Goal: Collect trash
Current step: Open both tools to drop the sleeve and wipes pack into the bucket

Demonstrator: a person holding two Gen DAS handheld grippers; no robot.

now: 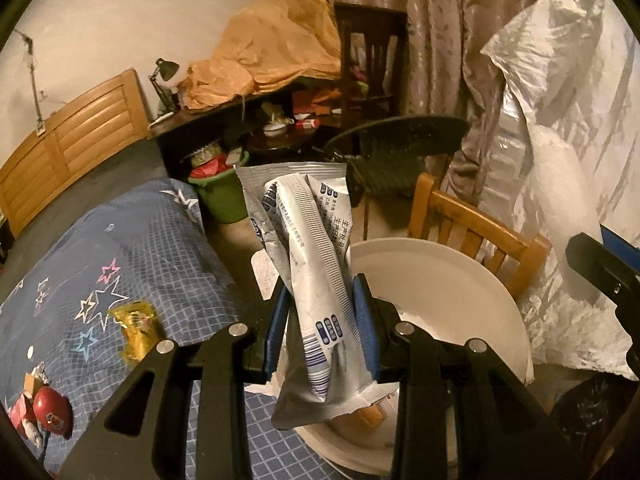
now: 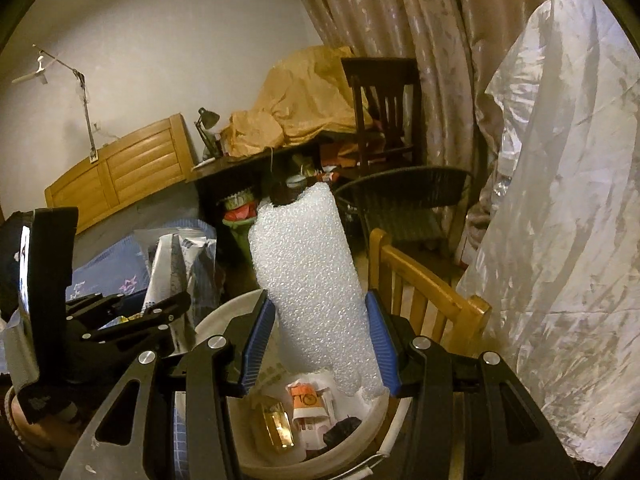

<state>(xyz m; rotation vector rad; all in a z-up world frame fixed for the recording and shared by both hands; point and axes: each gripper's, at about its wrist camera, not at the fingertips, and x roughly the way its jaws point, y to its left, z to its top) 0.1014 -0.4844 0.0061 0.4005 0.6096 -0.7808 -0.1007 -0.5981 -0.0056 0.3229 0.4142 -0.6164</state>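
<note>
My left gripper (image 1: pixel 320 322) is shut on a crumpled silver and white foil wrapper (image 1: pixel 316 264) and holds it above the rim of a white bucket (image 1: pixel 432 280). My right gripper (image 2: pixel 320 340) is shut on a white foam sheet roll (image 2: pixel 312 280) and holds it over the same bucket (image 2: pixel 216 320), which has wrappers and a gold packet (image 2: pixel 276 424) inside. The left gripper with its wrapper shows at the left of the right wrist view (image 2: pixel 132 316). A gold wrapper (image 1: pixel 136 326) and a red item (image 1: pixel 50 408) lie on the blue star-patterned bedspread (image 1: pixel 120 248).
A wooden chair (image 1: pixel 472 228) stands behind the bucket. A large crinkled silver-white bag (image 1: pixel 560 140) hangs at the right. A green bucket (image 1: pixel 224 196), a black wicker chair (image 1: pixel 392 152), a cluttered dark desk (image 1: pixel 224 120) and curtains are farther back.
</note>
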